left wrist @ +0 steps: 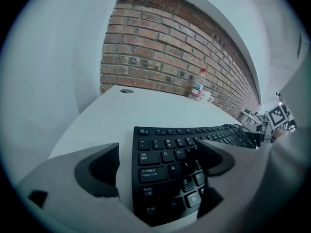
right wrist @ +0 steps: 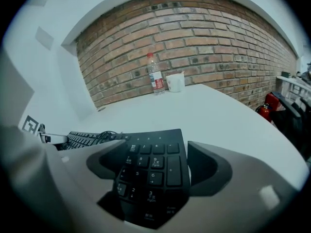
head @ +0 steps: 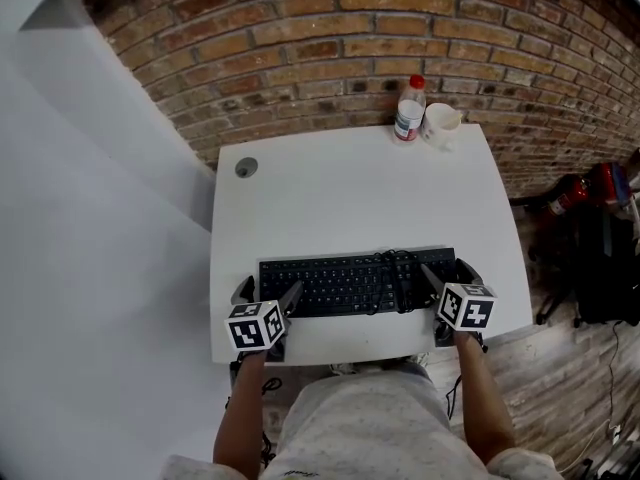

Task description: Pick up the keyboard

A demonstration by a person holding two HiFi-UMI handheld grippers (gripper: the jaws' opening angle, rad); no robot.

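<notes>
A black keyboard (head: 350,283) lies flat near the front edge of the white table (head: 340,203), with its cable (head: 396,268) coiled on top of the keys. My left gripper (head: 267,294) is open and straddles the keyboard's left end (left wrist: 167,171); its outer jaw stands off the edge over bare table and its inner jaw hangs over the letter keys. My right gripper (head: 450,274) is open astride the number pad (right wrist: 150,171); one jaw sits beside the right edge and the other is above the keys. No pad presses on the keyboard.
A plastic bottle (head: 409,109) and a white cup (head: 441,122) stand at the table's far edge against the brick wall (head: 400,38). A round cable hole (head: 246,167) is at the far left. A fire extinguisher (head: 568,196) and dark gear (head: 606,268) sit on the floor to the right.
</notes>
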